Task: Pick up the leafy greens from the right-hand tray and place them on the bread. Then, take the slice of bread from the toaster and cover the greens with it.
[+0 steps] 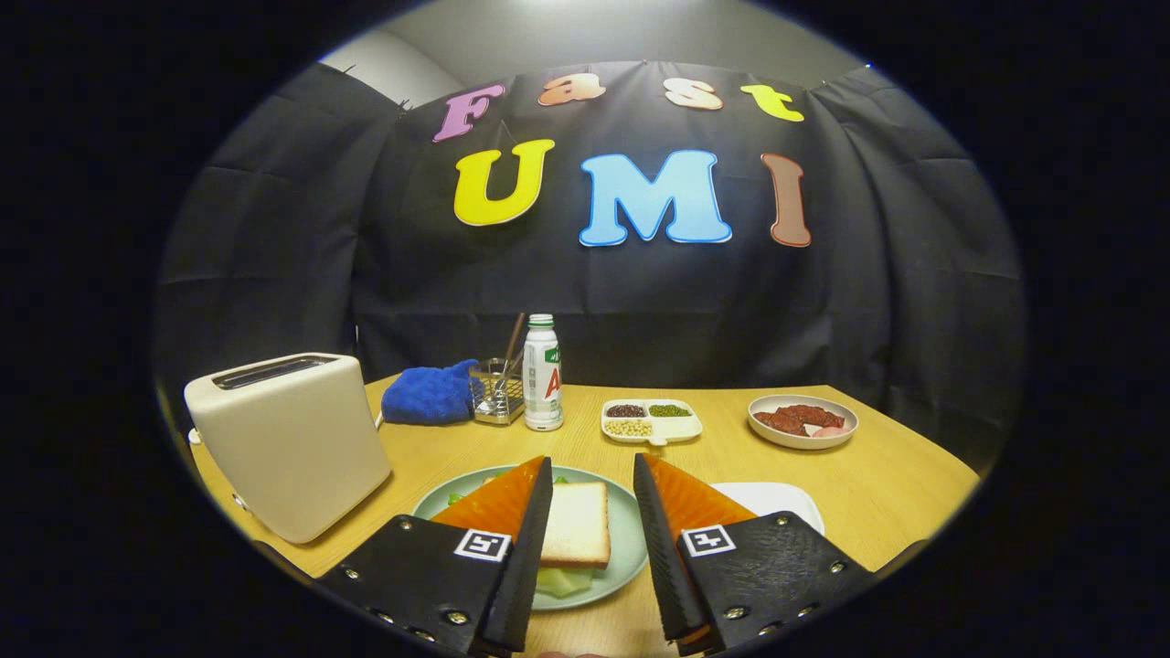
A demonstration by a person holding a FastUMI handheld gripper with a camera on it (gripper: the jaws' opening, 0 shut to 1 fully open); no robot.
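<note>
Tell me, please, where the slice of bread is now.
In the gripper view the slice of bread lies on leafy greens on the green plate, between the open gripper's fingers, right of the toaster.

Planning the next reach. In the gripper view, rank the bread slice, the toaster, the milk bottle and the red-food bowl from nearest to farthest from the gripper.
The gripper hangs open, holding nothing.
1. Bread slice: between the jaws, on the green plate.
2. Toaster: left of the jaws, close by.
3. Milk bottle and red-food bowl: both far back, bottle centre-left, bowl right; too close to call.
</note>
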